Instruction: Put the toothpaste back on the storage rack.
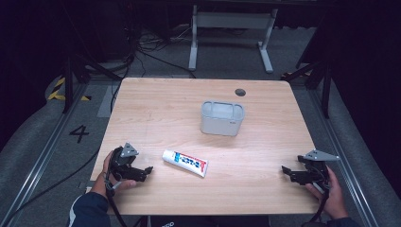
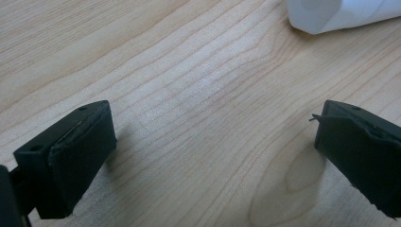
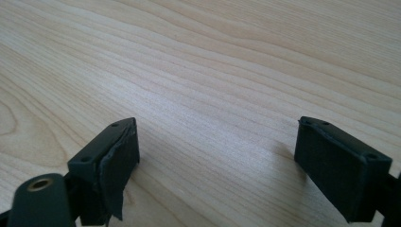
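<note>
A toothpaste tube [image 1: 185, 162] is seen lying flat near the counter's [image 1: 265, 99] front edge, apart from a grey bin [image 1: 222, 118] standing mid-counter. Nothing is gripped: the left claw [image 1: 142, 173] and right claw [image 1: 289, 173] are held apart, empty, so any handling appears not yet begun.

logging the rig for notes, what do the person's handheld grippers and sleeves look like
Both grippers are black with blocky two-jaw ends. The left gripper and right gripper each carry a grey three-cornered plate on top and trail a black cable. A dark blue sleeve with a white stripe covers the left forearm.
</note>
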A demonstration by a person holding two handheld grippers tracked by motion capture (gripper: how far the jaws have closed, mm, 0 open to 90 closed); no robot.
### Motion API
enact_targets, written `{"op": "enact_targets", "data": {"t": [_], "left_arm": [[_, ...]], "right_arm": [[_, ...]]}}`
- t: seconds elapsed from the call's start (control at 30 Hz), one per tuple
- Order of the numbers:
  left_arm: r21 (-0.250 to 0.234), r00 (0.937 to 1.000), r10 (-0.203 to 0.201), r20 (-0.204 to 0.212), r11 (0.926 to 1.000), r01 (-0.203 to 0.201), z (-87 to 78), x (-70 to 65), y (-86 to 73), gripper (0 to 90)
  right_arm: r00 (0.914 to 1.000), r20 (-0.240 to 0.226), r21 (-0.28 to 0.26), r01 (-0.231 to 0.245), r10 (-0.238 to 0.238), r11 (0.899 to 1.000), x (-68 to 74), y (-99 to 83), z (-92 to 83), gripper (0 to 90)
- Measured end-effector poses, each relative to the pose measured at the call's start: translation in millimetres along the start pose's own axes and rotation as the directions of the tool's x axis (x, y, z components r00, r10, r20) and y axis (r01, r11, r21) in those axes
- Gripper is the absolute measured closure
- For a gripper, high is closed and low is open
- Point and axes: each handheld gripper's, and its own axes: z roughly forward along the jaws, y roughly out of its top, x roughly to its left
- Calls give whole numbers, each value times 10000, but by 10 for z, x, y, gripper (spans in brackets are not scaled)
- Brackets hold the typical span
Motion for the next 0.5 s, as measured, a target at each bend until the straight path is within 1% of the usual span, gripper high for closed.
{"op": "enact_targets", "data": {"t": [0.03,0.07,0.13,0.17,0.2,0.3,0.33,0.37,0.4,0.43,0.47,0.5], "left_arm": [[9,10000,5,-31,10000,-5,-2,-1,-1,1],[-17,9999,-28,-154,10000,28,-10,-8,-8,1],[73,9997,204,-121,9998,-203,-25,6,-10,3],[73,9997,204,-121,9998,-203,-25,6,-10,3],[180,10000,58,39,9998,-59,-32,3,-9,3],[607,9988,472,139,9970,-479,-62,34,22,5],[751,9989,469,93,9960,-474,-81,28,34,19],[906,9975,704,81,9934,-709,-113,30,58,80],[816,9971,758,24,9938,-758,-118,17,59,116],[813,9953,970,67,9919,-972,-132,7,72,163],[904,9929,1190,-18,9889,-1183,-149,-16,92,193],[888,9911,1330,-31,9872,-1322,-162,-24,113,179]], "right_arm": [[10000,-18,8,-14,14,10000,-1,1,0,152],[10000,-38,44,-22,22,10000,-5,3,3,151],[10000,-43,41,-19,19,10000,-3,5,6,151],[10000,-43,41,-19,19,10000,-3,5,6,151],[10000,-35,41,-14,14,10000,-2,4,5,151],[10000,1,20,17,-17,10000,2,3,3,152],[10000,-10,23,15,-15,10000,1,4,4,152],[10000,-51,41,-17,17,10000,-4,5,5,152],[10000,-43,39,-11,12,10000,-3,5,5,152],[10000,-27,35,-1,1,10000,-2,5,5,152],[10000,-24,28,13,-13,10000,-1,4,5,152],[10000,-30,31,5,-5,10000,-1,5,5,152]]}}
